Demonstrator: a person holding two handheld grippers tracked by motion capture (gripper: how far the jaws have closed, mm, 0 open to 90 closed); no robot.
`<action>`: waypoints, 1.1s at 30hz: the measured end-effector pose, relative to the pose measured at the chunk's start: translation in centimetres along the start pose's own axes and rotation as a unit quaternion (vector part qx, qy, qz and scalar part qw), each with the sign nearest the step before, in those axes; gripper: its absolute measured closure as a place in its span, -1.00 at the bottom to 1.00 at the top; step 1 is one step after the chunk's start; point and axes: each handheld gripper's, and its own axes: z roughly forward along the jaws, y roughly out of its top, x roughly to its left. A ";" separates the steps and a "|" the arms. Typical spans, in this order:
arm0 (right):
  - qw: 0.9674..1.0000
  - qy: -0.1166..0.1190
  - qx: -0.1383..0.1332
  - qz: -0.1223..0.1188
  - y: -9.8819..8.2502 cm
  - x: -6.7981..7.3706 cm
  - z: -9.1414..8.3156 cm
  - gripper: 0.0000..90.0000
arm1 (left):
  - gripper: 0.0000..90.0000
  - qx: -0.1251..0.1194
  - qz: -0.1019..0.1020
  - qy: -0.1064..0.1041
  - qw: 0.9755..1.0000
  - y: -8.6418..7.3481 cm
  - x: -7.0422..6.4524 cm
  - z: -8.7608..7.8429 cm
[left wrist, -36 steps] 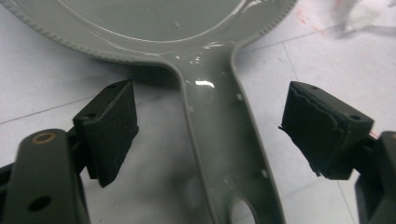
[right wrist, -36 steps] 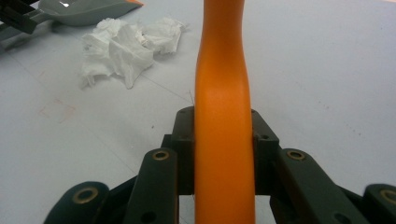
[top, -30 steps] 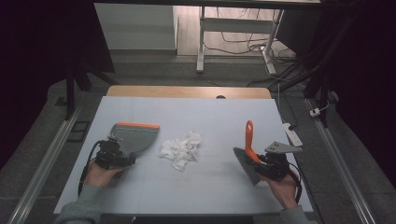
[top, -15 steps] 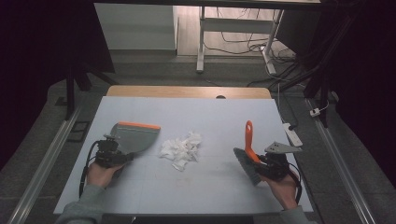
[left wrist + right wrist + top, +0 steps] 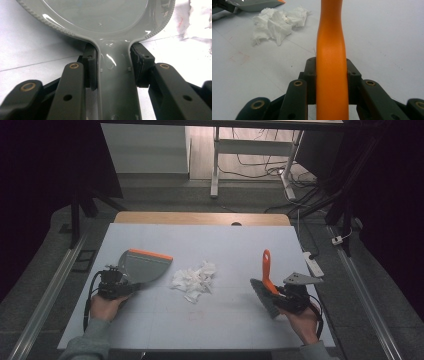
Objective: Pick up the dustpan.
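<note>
Brightly and evenly lit from above across the white table (image 5: pixel 210 320); dark, nearly black toward the room's sides. Soft, short shadows only. Glare streaks on the grey dustpan (image 5: pixel 100 20) up close. Slightly soft and grainy overall; blurred at the near black jaws.

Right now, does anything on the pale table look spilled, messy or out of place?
Yes: a loose heap of crumpled white paper scraps lies mid-table, between the grey plastic dustpan with an orange lip and the orange-handled brush. Faint red marks show beside it.
</note>
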 end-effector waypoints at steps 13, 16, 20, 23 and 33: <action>1.000 -0.002 -0.001 -0.001 0.0 0.0 0.0 0.55 | 0.38 -0.033 0.013 0.007 0.999 -0.1 0.7 -1.2; 1.000 -0.002 -0.001 0.001 0.0 -0.1 -0.1 0.55 | 0.38 -0.039 0.015 0.001 0.999 -0.2 0.9 -1.5; 1.000 -0.002 -0.001 0.002 0.0 -0.1 -0.1 0.55 | 0.38 -0.046 0.025 -0.009 0.999 -0.3 1.0 -2.2; 1.000 -0.005 -0.002 0.001 0.0 -0.1 -0.1 0.55 | 0.38 -0.050 0.037 -0.014 0.998 -0.3 1.0 -2.7; 1.000 -0.016 -0.012 0.007 0.0 -0.4 -0.5 0.55 | 0.38 -0.060 0.073 -0.038 0.995 -0.7 1.0 -4.3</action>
